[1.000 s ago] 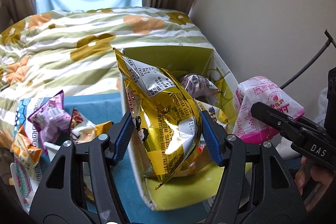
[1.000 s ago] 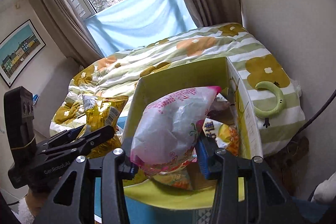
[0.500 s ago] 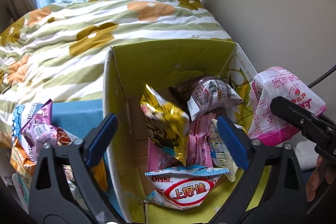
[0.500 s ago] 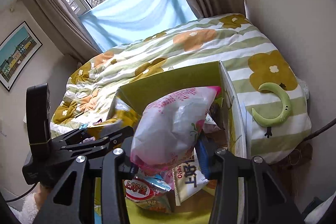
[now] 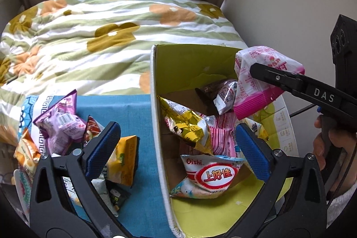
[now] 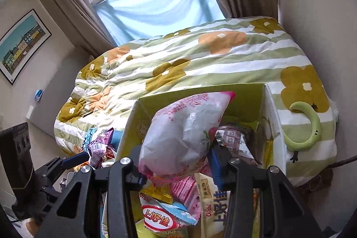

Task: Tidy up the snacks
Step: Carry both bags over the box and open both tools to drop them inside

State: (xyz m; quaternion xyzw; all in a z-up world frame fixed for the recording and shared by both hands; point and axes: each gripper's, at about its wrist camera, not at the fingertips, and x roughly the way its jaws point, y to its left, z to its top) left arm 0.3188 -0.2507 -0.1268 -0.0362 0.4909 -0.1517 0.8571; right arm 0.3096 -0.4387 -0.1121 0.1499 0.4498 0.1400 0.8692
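**Gold bag dropped in the box, pink one is next**

Gold foil is out of your left gripper (image 5: 176,146) now. A second ago those blue pads were clamped on the gold chip bag (image 5: 187,126); the jaws have just been opening, they stand wide apart with nothing between them, and the bag lies inside the yellow-green box (image 5: 189,64), mid-frame in the left wrist view, leaning on the other packets just above the Oishi bag (image 5: 212,173). So that's one more snack sorted.

Your right gripper (image 6: 178,162) is clenched on the pink-and-white bag (image 6: 185,131), which hangs over the box's right side, upper right of the left view. Looks like that's the next drop.

Loose snacks (image 5: 60,126) are waiting on the blue cloth (image 5: 133,108), lower left, so your freed left gripper probably heads there.
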